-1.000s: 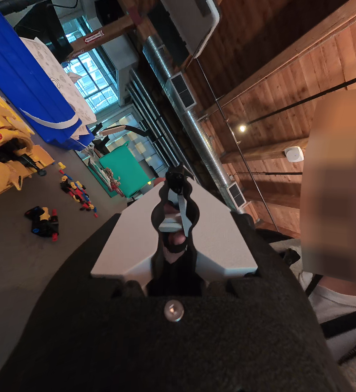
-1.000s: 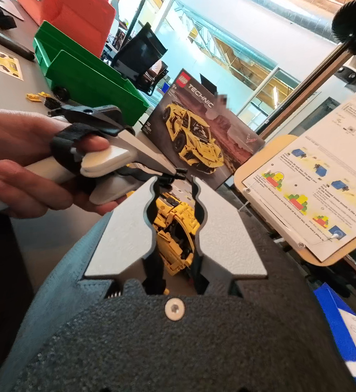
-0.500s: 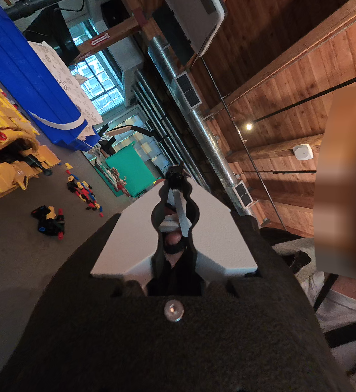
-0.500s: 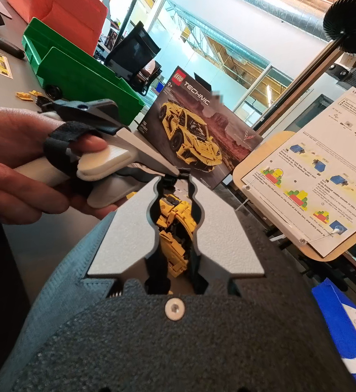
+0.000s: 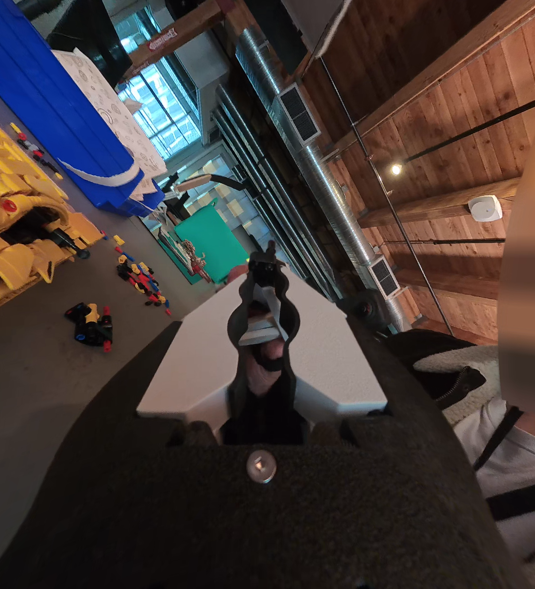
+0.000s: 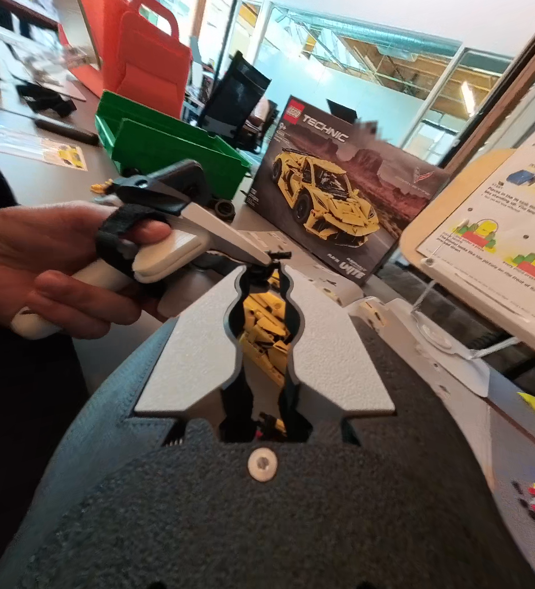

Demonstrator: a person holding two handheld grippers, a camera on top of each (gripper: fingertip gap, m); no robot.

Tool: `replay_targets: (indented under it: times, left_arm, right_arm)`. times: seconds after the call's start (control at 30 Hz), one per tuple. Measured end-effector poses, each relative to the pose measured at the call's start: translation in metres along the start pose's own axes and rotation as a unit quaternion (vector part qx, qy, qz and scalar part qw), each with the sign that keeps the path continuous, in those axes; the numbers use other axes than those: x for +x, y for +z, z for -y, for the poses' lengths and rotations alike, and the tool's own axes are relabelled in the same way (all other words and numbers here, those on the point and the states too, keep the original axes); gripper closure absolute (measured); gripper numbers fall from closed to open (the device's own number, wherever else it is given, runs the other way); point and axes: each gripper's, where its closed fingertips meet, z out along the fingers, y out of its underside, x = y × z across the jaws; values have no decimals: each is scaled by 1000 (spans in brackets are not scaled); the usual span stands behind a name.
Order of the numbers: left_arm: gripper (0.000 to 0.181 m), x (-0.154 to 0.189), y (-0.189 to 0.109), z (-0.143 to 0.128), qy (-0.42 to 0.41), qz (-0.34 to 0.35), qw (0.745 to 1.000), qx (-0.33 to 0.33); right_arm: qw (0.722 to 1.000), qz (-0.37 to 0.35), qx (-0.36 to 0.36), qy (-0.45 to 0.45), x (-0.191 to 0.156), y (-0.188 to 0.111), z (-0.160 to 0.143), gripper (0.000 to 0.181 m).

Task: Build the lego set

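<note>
The picture's left edge is cutting off most of the yellow lego car [image 5: 7, 229] in the left wrist view, and the right gripper [image 6: 264, 271] is hiding all but a strip of it. The small black piece [image 6: 261, 271] is staying too small to identify, and the instruction board [image 6: 489, 242] is blurring and running off the right edge.

Printed writing and a brand logo show on the set's box [image 6: 333, 204], on the instruction sheet [image 6: 511, 229], on a leaflet [image 6: 36, 149] and on a ceiling-beam sticker [image 5: 163, 39].
</note>
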Motion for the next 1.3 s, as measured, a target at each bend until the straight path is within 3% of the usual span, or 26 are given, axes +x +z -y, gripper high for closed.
replay_targets:
  times: [0.13, 0.2, 0.27, 0.63, 0.9, 1.1, 1.3]
  left_arm:
    - [168, 5, 0, -6, -5, -15, 999, -32]
    - [169, 12, 3, -17, -19, -41, 997, -64]
    - [168, 16, 9, -35, -18, -50, 992, -112]
    - [168, 22, 17, -75, 25, -51, 975, -214]
    - [168, 19, 15, -58, 10, -46, 985, -167]
    - [168, 23, 14, -43, 16, -58, 990, -126]
    - [168, 15, 14, -35, 14, -38, 994, -104]
  right_arm:
    - [989, 101, 29, 100, 7, -30, 9, 147]
    - [968, 187, 41, 163, 9, -47, 13, 156]
    - [941, 262, 32, 212, 5, -59, 11, 152]
    - [905, 378, -5, 196, -24, -69, 8, 166]
    - [923, 319, 20, 214, -15, -56, 7, 174]
    - [911, 258, 110, 302, -7, -45, 18, 177]
    - [915, 228, 108, 315, -1, -38, 12, 178]
